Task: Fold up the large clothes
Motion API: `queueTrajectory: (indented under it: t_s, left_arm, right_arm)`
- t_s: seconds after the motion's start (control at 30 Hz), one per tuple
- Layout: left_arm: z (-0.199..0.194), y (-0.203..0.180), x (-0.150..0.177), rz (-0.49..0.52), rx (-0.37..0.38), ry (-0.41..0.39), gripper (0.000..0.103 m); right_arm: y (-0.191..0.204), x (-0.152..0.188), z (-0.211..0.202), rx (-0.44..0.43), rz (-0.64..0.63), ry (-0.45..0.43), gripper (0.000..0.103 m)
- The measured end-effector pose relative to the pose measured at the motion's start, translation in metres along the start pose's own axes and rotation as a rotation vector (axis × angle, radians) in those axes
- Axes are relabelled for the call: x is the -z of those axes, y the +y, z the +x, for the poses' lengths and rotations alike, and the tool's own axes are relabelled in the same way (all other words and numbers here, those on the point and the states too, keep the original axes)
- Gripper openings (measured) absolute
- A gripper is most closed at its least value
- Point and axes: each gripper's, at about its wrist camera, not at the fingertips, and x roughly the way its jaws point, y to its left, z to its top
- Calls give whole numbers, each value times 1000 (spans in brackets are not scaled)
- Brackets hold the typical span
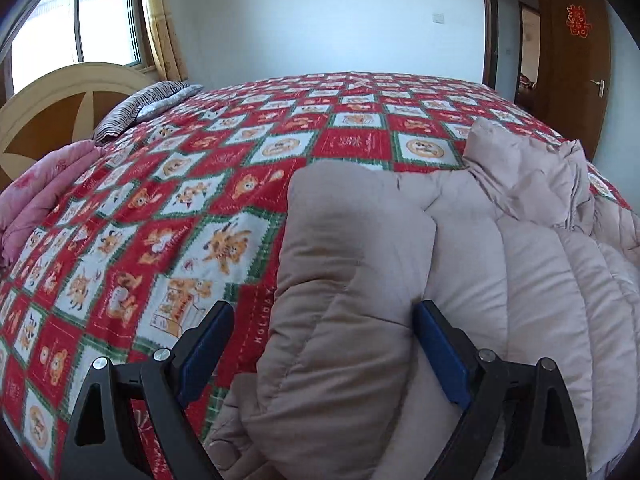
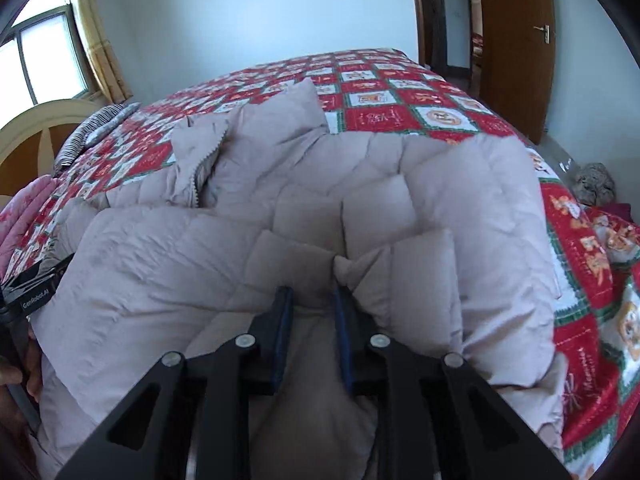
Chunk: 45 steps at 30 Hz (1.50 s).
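Observation:
A large beige quilted down jacket lies on the bed, its collar and zipper toward the far side. My left gripper is open wide, its blue pads astride a folded-over puffy part of the jacket. My right gripper is nearly closed, pinching a fold of the jacket between its pads. The left gripper's body shows at the left edge of the right wrist view.
The bed is covered by a red, white and green patterned quilt. A pink folded blanket and a striped pillow lie by the headboard. A wooden door stands at the far right.

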Motion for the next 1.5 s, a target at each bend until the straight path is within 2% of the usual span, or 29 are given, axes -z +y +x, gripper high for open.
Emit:
queueTrajectory:
  t_s: [0.17,0.23,0.27,0.3,0.37,0.43,0.53,0.6,0.7,0.8,0.93,1.03,1.1,1.17,1.27,1.33,1.43,1.5]
  left_arm:
    - [1,-14,-2,56,-53,3,93]
    - [-5,-12,-7,78,-33,18,93]
    - [-12,-10,-15,95,10,45,93]
    - [-17,-8,-20,91,38,50,93]
    - [-36,-4,-44,45,97,19,93]
    - [-48,-6,-70,3,117,-25,93]
    - [-36,-18,-107,-27,161,-29,93]
    - [-10,-31,-116,-10,105,-18,93]
    - [21,-43,-105,26,81,28,93]
    - [57,-45,-77,33,66,100,93]
    - [60,-47,-64,32,48,76,93]
    - [59,-48,-62,37,43,71,93]
    - [61,-48,-62,37,45,73,93]
    - [61,-47,-62,33,53,73,93]
    - [62,-44,-62,23,69,75,93]
    - [62,-43,-62,20,80,74,93]
    - [60,-40,-61,8,124,76,93]
    - [56,-40,-61,15,157,75,93]
  right_arm:
    - [5,-4,1,14,-10,9,22]
    - [6,-8,1,15,-12,32,24]
    - [7,-13,-1,15,-14,48,28]
    - [7,-20,-2,3,-4,60,32]
    - [6,-44,-7,-66,52,52,62]
    - [9,-69,-6,-95,86,30,73]
    - [16,-112,13,-81,119,26,73]
    - [17,-130,33,-86,165,59,73]
    - [7,-154,70,-81,290,107,73]
    - [-2,-170,100,-95,406,158,75]
    - [3,-180,129,-66,407,232,75]
    - [6,-173,141,-26,400,274,75]
    - [6,-167,137,-31,393,286,66]
    - [4,-160,128,-52,375,303,31]
    - [-1,-151,112,-66,340,302,18]
    - [-6,-138,94,-61,314,283,14]
    - [-18,-121,85,42,253,254,10]
    - [-30,-103,91,20,261,243,5]
